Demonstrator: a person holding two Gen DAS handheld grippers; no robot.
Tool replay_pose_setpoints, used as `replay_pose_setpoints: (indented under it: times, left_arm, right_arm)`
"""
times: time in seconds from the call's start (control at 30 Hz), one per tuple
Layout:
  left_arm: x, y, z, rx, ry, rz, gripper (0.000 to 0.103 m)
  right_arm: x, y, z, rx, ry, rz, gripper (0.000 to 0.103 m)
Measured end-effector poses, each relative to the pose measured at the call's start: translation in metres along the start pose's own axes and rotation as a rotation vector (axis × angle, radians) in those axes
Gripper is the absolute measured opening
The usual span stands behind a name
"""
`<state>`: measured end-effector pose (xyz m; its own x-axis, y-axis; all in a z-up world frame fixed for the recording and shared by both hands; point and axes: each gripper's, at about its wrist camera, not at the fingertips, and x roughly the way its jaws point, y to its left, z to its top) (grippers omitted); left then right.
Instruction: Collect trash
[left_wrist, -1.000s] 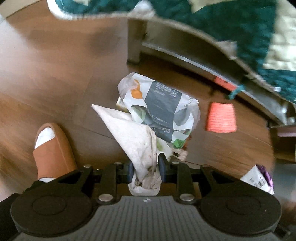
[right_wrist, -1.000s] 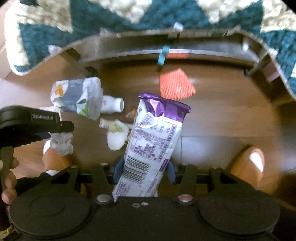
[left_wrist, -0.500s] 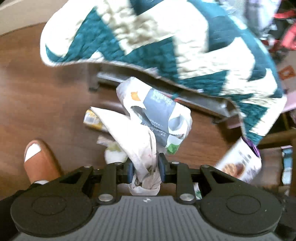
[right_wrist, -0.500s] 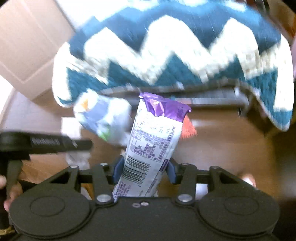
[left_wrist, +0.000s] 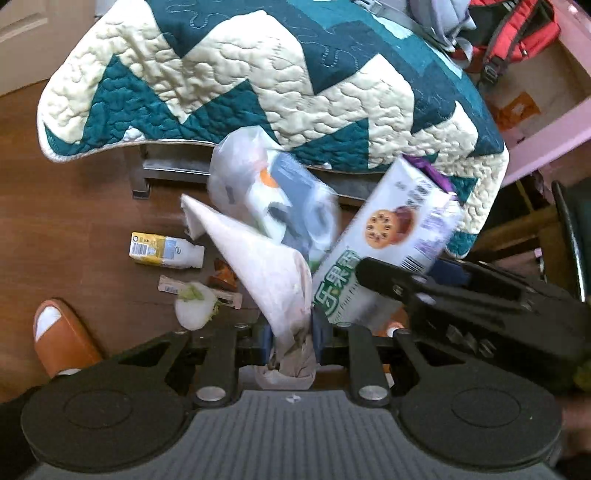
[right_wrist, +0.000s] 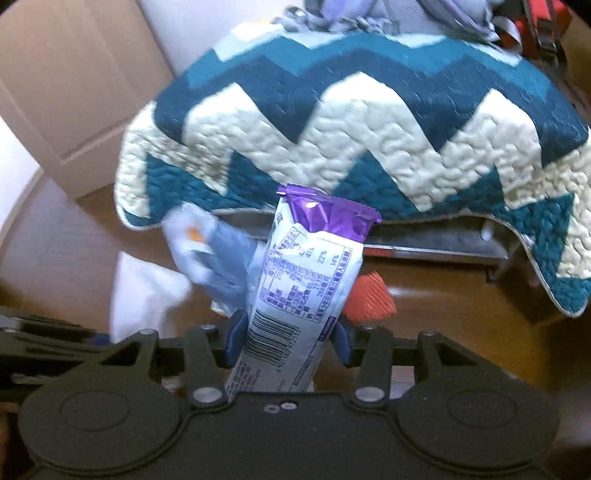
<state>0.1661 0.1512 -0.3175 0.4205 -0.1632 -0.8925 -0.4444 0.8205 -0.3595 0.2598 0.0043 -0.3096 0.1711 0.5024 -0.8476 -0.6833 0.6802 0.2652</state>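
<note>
Left wrist view has you with both hands full, so you're partway through the pickup, not done. Your left tool (left_wrist: 291, 341) is clenched on the twisted neck of a crumpled white paper wrapper (left_wrist: 266, 269), and its jaws have just been closing a bit tighter on that paper. Riding above it is a blurry printed paper bag (left_wrist: 280, 199), which looks bunched in with the wrapper, though the blur keeps me from saying exactly how it's attached. Your right tool (right_wrist: 286, 345) is grasping a purple-and-white snack packet (right_wrist: 306, 280) near its barcode end.

Still on the wood floor (left_wrist: 74, 206): a small yellow-and-white drink bottle (left_wrist: 166, 251) lying on its side, a white scrap with green bits (left_wrist: 194, 306) just beside it, a thin strip wrapper (left_wrist: 199, 291) and a little orange-brown piece (left_wrist: 221, 275). Right wrist view also shows an orange mesh thing (right_wrist: 371, 297) on the floor near the bed frame, under the zigzag quilt (left_wrist: 258, 81). No bin or trash bag shows in either view, so I'd guess dumping comes next, then another round.

Orientation: the snack packet's long axis runs straight out along the tool's fingers, purple crimped end pointing away from you toward the quilt. The white wrapper makes a cone, wide end fanning up and left from the pinch.
</note>
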Motion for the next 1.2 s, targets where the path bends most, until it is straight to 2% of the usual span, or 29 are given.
replay_pose_setpoints:
  times: [0.27,0.47,0.73,1.0,1.2]
  left_arm:
    - [0.008,0.004,0.003,-0.009,0.034,0.007,0.020]
    - [-0.010,-0.012,0.010,0.044,-0.010,0.011,0.020]
    - [-0.071,-0.052,0.024,0.125,-0.139,-0.018,0.020]
    - [-0.142,-0.119,0.036,0.251,-0.293,-0.068,0.020]
    - [-0.189,-0.180,0.040,0.367,-0.400,-0.109,0.020]
  right_arm:
    - [-0.015,-0.004,0.002,0.004,-0.035,0.034,0.046]
    - [-0.048,-0.002,0.010,-0.038,-0.061,0.019,0.046]
    - [-0.139,-0.008,0.025,-0.099,-0.165,-0.038,0.046]
    - [-0.244,-0.012,0.035,-0.169,-0.279,-0.145,0.046]
    - [-0.321,-0.029,0.040,-0.163,-0.377,-0.219,0.046]
